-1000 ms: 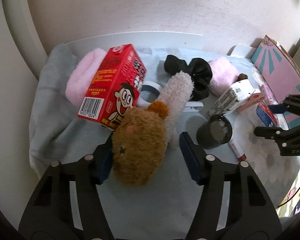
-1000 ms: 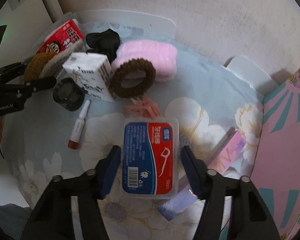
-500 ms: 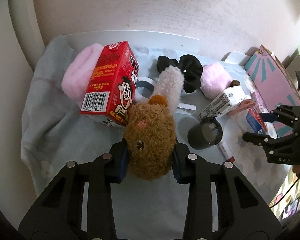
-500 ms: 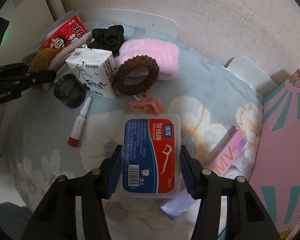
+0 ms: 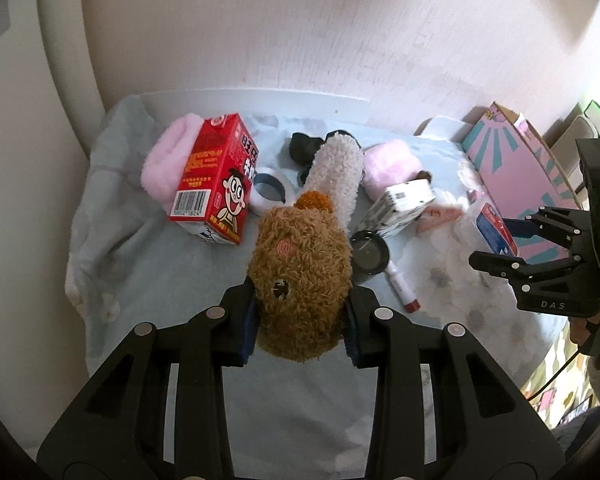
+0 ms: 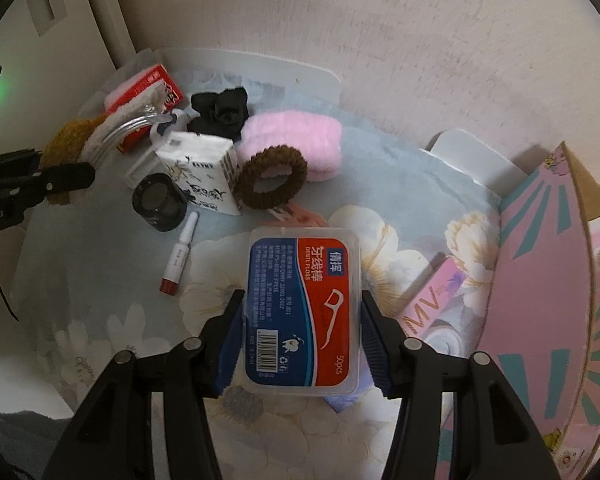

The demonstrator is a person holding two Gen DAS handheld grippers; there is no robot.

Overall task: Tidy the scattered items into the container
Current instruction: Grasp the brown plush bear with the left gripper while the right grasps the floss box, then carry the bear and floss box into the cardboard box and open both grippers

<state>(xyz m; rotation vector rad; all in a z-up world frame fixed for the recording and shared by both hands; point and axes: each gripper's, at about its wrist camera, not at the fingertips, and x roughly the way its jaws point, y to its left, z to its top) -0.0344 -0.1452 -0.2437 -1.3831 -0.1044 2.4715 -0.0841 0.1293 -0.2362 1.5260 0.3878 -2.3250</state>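
The left gripper clamps the brown plush toy, hiding its underside, while the right gripper pinches the dental floss box just left of the pink cardboard box, whose inside only the right view glimpses.

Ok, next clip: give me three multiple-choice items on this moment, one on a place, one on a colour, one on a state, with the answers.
1. Where is the brown hair tie?
A. against the pink fluffy band
B. inside the pink box
C. on the red carton

2. What colour is the cap of the small white tube?
A. blue
B. red
C. green

3. What is the right gripper doing?
A. open over bare cloth
B. clamped on the floss pick box
C. clamped on the brown plush toy

Answers: 1 A, the tie leans on the band's front edge. 2 B, its lower end is red. 3 B, both pads press the box's sides.
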